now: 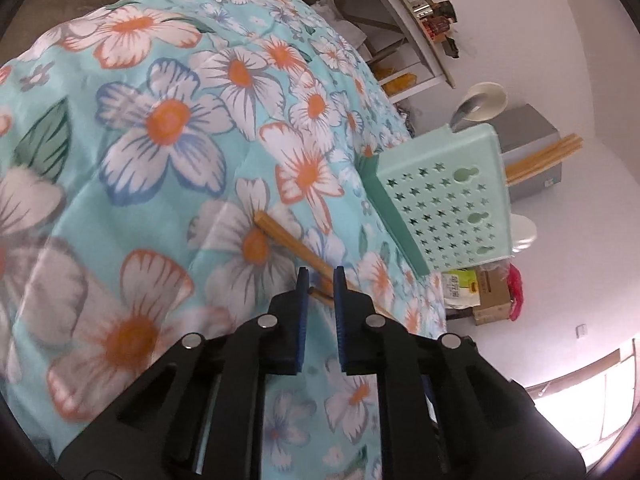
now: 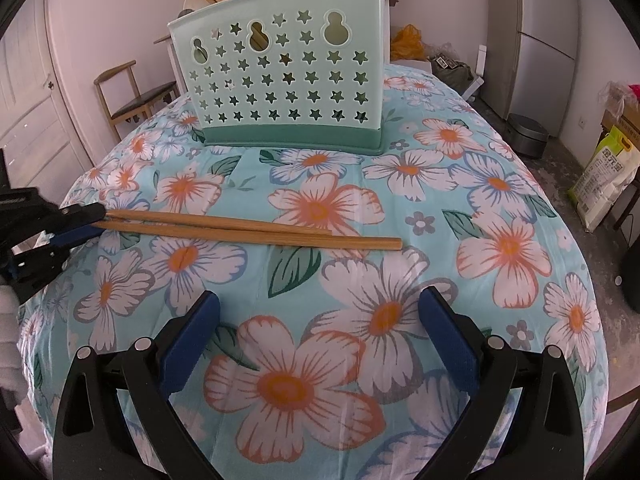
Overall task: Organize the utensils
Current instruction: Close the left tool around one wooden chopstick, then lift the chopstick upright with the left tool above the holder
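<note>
My left gripper (image 2: 86, 222) pinches the thin ends of the two chopsticks (image 2: 256, 229), which lie on the flowered cloth (image 2: 460, 208) in front of the green holder (image 2: 280, 80); its fingers hide their tips. My right gripper (image 2: 318, 322) stands spread wide over bare cloth, nearer me than the holder.

- You can make out one printed item only: the yellow-green and white sack (image 2: 608, 178) on the floor right of the table carries large dark characters on its front, too small and warped to read for certain.
- The same sack (image 1: 460, 288) in your left wrist view shows a green block of print, blurred, unreadable.
- The cardboard box (image 1: 494, 296) beside it: no legible marking.
</note>
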Demonstrator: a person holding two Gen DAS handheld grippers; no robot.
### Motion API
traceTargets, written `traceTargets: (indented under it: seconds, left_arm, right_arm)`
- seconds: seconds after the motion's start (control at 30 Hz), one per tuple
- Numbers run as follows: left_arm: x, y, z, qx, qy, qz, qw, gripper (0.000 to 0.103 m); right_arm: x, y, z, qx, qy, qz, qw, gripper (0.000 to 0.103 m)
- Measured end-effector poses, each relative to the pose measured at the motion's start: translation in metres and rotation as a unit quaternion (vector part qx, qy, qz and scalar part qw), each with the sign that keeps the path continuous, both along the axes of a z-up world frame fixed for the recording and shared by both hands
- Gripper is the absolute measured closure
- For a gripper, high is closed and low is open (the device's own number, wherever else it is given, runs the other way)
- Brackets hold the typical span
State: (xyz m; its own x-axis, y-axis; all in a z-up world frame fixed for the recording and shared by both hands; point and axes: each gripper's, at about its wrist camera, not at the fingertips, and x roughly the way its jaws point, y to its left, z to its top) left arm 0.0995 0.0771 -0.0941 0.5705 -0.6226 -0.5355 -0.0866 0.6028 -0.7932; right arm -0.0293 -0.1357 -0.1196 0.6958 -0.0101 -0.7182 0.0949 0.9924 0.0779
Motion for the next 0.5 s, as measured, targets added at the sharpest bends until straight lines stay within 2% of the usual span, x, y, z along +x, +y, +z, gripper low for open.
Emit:
traceTargets:
  seconds: [0.1, 0.17, 0.3, 0.4, 0.5]
  left_arm:
    - [-0.012, 0.007, 0.012, -0.004, -0.02, 0.004, 0.9998, 0.094]
    - [-0.019, 0.012, 0.031, 0.002, -0.053, 0.005, 0.9986, 0.095]
    - [-0.03, 0.017, 0.075, 0.044, -0.128, 0.0, 0.9907, 0.097]
    - [-0.045, 0.023, 0.122, 0.088, -0.206, -0.007, 0.9745, 0.098]
    - [-0.062, 0.022, 0.163, 0.141, -0.271, -0.025, 0.9519, 0.099]
  right_arm:
    - [0.0, 0.0, 0.0, 0.0, 0.0, 0.0, 1.0, 0.006]
    - [-0.001, 0.0, 0.0, 0.0, 0.0, 0.0, 1.0, 0.006]
    - [-0.001, 0.0, 0.0, 0.0, 0.0, 0.0, 1.0, 0.006]
    - [-0.002, 0.0, 0.0, 0.0, 0.0, 0.0, 1.0, 0.006]
    - [-0.001, 0.0, 0.0, 0.001, 0.0, 0.0, 1.0, 0.006]
